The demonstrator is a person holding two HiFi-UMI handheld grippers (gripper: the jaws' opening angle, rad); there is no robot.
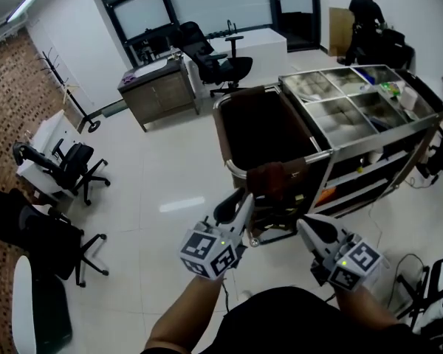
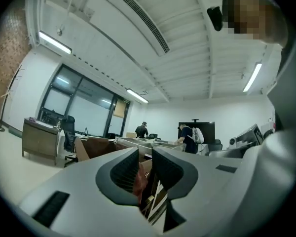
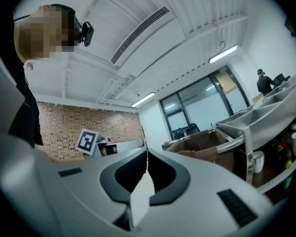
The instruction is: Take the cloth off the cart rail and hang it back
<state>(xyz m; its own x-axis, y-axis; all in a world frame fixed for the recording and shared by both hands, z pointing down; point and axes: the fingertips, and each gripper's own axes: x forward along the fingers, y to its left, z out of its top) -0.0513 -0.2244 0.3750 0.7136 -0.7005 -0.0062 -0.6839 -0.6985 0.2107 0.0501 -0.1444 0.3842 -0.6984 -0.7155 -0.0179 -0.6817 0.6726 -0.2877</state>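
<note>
Now both grippers are held out level in front of the person, side by side and close to the near end of the cart [image 1: 387,135]. The left gripper [image 1: 240,200] reaches forward and a little to the right from a bare forearm [image 1: 179,321], its marker cube facing up at the camera. Its tips sit just beside the brown cloth [image 1: 277,177]. The cloth hangs draped over the cart rail [image 1: 319,154], bunched at the corner where the rail meets the dark brown bag [image 1: 262,127]. In the left gripper view the jaws stand partly apart with a narrow gap between the ribbed pads, and a strip of the reddish-brown cloth shows through that gap. Whether a pad touches the fabric cannot be told. The right gripper [image 1: 304,226] sits further back and lower in the head view, clear of the cloth, angled up and to the left toward the same corner. In its own view the jaws are pressed together, the tips meeting in a thin line with nothing between them. The cart's steel compartments lie beyond the rail, well apart from both grippers.
</note>
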